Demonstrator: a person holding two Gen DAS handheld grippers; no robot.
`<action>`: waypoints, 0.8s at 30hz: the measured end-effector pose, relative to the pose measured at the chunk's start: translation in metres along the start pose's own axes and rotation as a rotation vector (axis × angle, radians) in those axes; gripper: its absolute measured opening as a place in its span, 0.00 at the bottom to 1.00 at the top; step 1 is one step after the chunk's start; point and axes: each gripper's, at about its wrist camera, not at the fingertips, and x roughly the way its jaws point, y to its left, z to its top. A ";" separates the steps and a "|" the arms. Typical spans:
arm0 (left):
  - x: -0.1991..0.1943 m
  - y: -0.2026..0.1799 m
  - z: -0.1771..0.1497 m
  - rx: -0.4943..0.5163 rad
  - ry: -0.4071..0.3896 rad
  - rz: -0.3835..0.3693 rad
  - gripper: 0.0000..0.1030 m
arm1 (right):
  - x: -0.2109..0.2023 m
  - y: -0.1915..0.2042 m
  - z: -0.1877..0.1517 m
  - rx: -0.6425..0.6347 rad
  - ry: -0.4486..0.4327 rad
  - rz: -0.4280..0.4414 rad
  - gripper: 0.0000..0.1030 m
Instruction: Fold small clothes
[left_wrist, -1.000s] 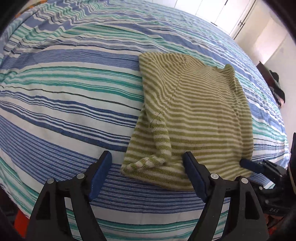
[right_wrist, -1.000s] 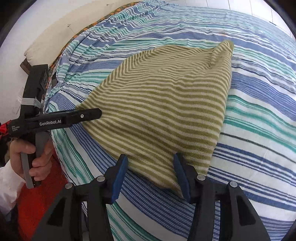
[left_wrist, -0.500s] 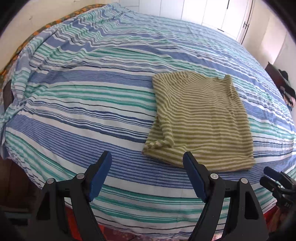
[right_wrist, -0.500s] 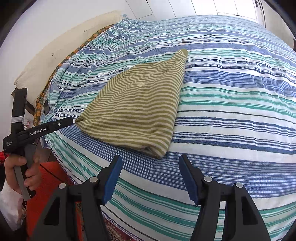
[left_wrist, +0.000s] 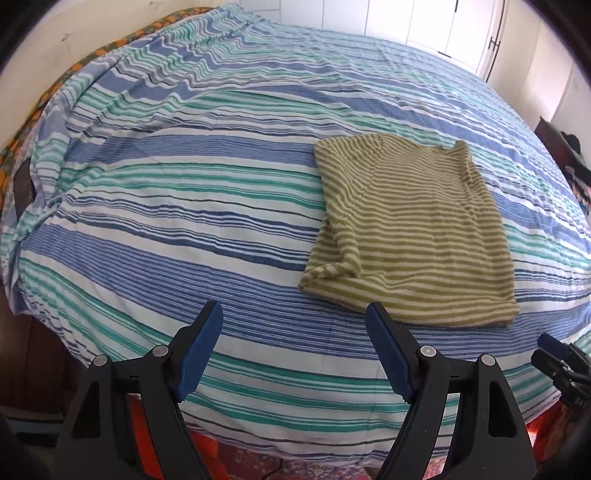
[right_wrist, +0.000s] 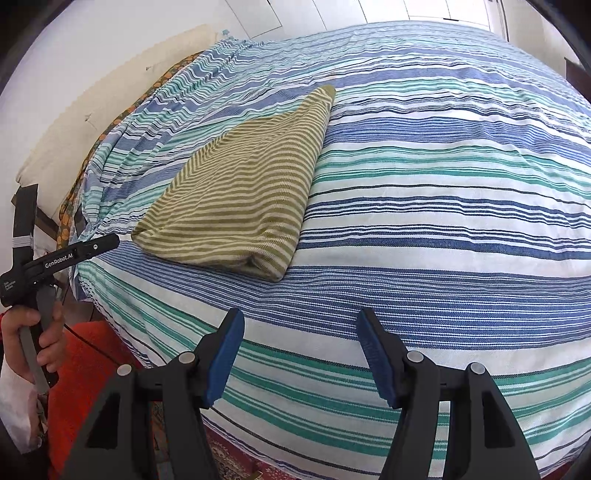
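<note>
Folded striped garment (left_wrist: 413, 229): olive-green and cream knit, lying flat on the bed (left_wrist: 184, 206). In the left wrist view it occupies the 2 o'clock sector of the frame, folded into a rough rectangle, with a small rolled cuff or hem at its lower-left corner. In the right wrist view the same garment (right_wrist: 243, 199) lies toward 10 o'clock, with its thick folded edge facing the camera.

Bed cover: blue, teal and white stripes, with slight wrinkles toward the far left corner.

Left hand-held gripper (left_wrist: 295, 350): jaws stand wide apart, blue pads facing each other, nothing between them. It hangs above the near edge of the bed, clear of the garment; the right-side pad is close to the garment's near edge in the picture but not touching it. In the right wrist view this tool (right_wrist: 62, 254) appears at 9 o'clock, held by the person's hand (right_wrist: 33, 343), its tip near the garment's left corner.

Right hand-held gripper (right_wrist: 299, 354): jaws are parted and have just been opening; no cloth lies between the pads, only the bed cover below. The garment's nearest corner lies at 12 o'clock from the pads, apart from them. Part of this tool (left_wrist: 561, 362) shows at 4 o'clock in the left wrist view.

Red fabric (right_wrist: 96, 354) shows below the bed edge, at 8 o'clock in the right wrist view.
</note>
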 end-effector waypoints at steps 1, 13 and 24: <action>0.002 0.002 -0.002 -0.008 0.008 -0.007 0.79 | 0.001 0.001 -0.001 -0.004 0.001 0.000 0.61; 0.005 0.030 -0.020 -0.132 -0.020 -0.132 0.81 | 0.006 -0.002 -0.005 -0.009 0.010 0.005 0.62; 0.016 0.045 -0.040 -0.196 -0.031 -0.114 0.82 | 0.012 0.019 -0.020 -0.120 0.035 -0.078 0.78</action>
